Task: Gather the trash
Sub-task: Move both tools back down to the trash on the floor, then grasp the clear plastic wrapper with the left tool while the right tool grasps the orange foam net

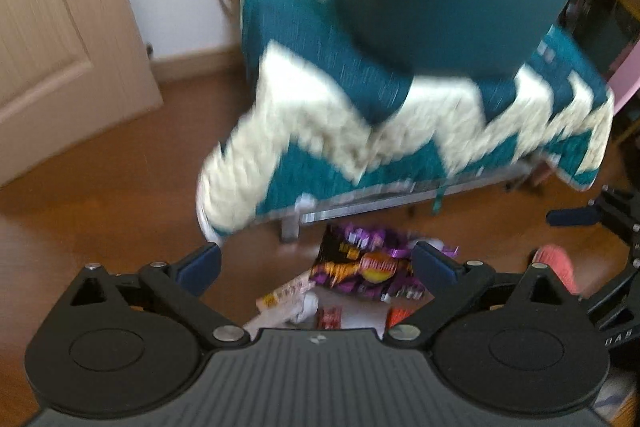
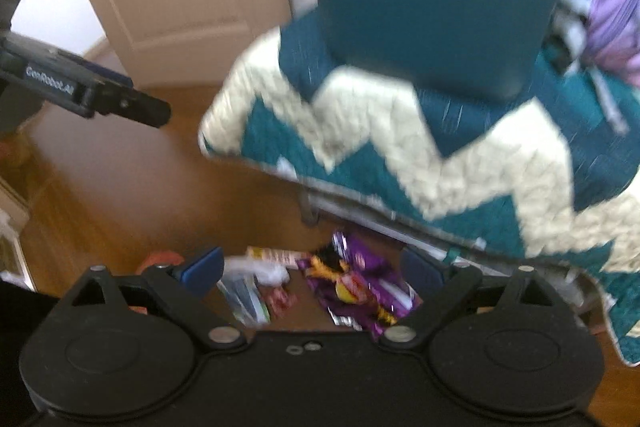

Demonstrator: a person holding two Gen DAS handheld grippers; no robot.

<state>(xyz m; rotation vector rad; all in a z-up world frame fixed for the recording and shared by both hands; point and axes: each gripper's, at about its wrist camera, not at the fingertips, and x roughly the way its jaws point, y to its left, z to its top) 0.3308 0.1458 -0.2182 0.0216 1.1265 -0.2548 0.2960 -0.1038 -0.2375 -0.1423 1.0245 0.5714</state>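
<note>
Purple foil snack wrapper (image 2: pixel 360 287) lies among litter on the wooden floor (image 1: pixel 100 187) beside the quilt-draped bench (image 1: pixel 400 131). Left gripper (image 1: pixel 316 267) and right gripper (image 2: pixel 312 271) hover wide open, empty. Wrapper is probably light, crinkly, slippery; pinch a raised edge.

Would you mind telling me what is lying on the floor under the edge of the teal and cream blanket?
A purple snack wrapper, a small red wrapper and white crumpled paper lie on the wooden floor. The blanket hides whatever lies further back.
</note>
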